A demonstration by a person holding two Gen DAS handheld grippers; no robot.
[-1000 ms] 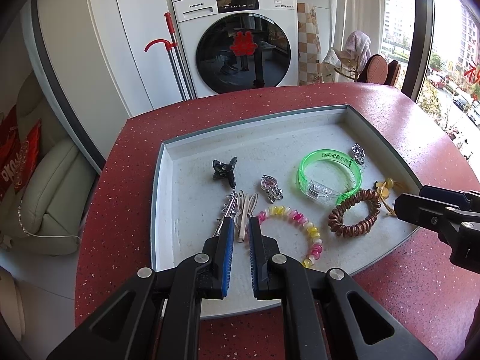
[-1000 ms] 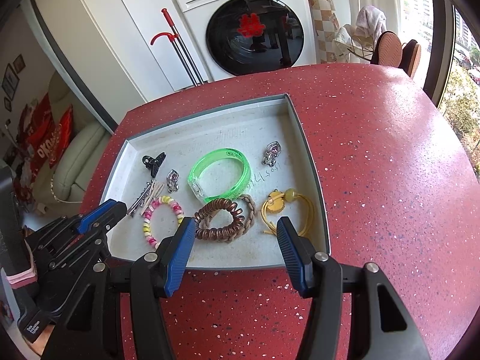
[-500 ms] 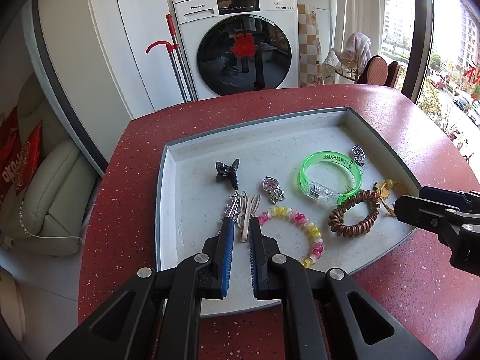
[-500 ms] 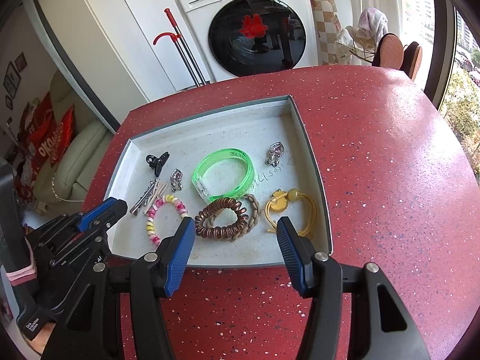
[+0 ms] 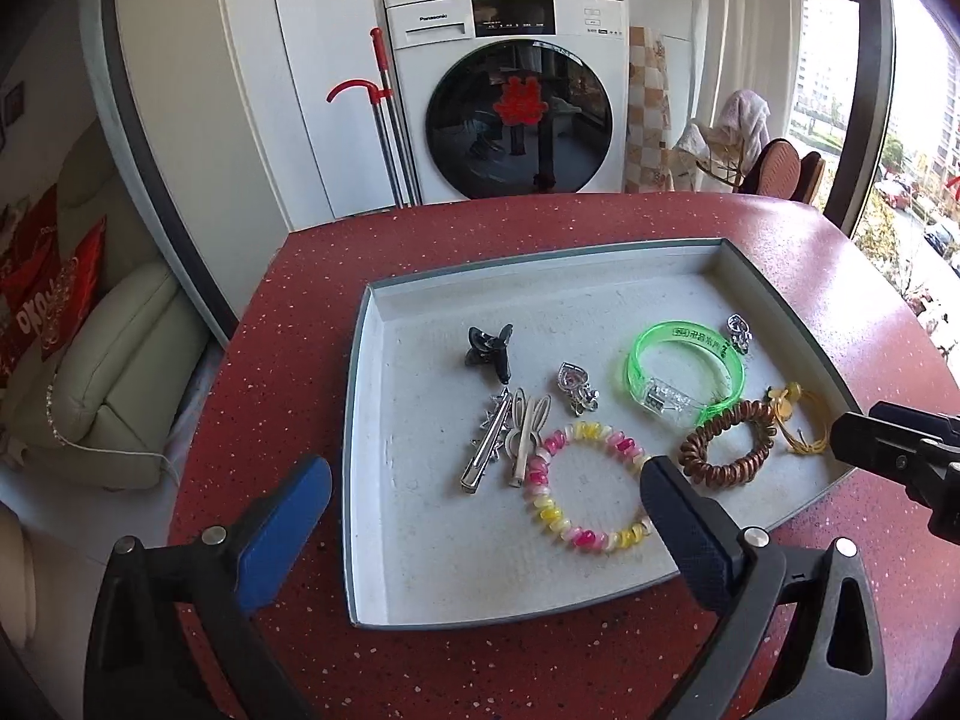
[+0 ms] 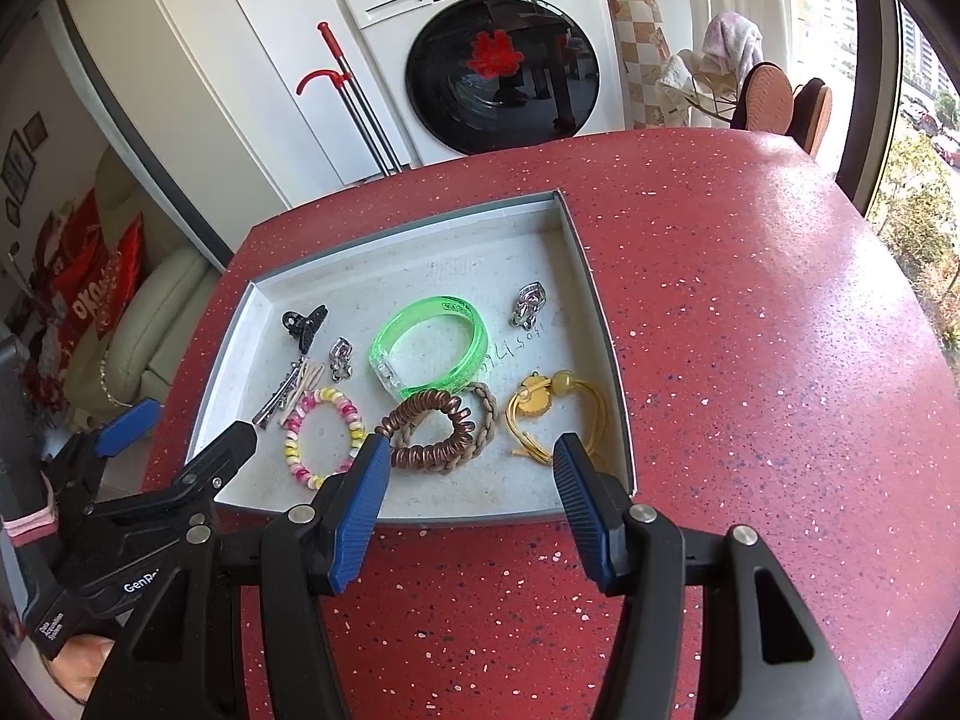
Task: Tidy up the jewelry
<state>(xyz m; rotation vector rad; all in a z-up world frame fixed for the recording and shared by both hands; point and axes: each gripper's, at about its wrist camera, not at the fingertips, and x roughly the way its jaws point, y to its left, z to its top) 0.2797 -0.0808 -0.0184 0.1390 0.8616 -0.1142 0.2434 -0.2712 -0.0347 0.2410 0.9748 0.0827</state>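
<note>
From the left wrist camera we see our left gripper [image 5: 486,498] held level above the near rim of the shallow grey tray [image 5: 360,396] on the red speckled table [image 5: 540,222], its blue-padded fingers spread wide and empty, with the pink-and-yellow beaded bracelet [image 5: 585,489] and silver hair clips [image 5: 489,441] lying between and just ahead of them. From the right wrist camera our right gripper [image 6: 468,507] hovers at the tray's near edge, fingers likewise parted and holding nothing, the brown coiled hair tie [image 6: 435,429] just ahead between them, the yellow cord charm [image 6: 555,408] by the right finger, and the translucent green bangle [image 6: 429,348] farther ahead.
</note>
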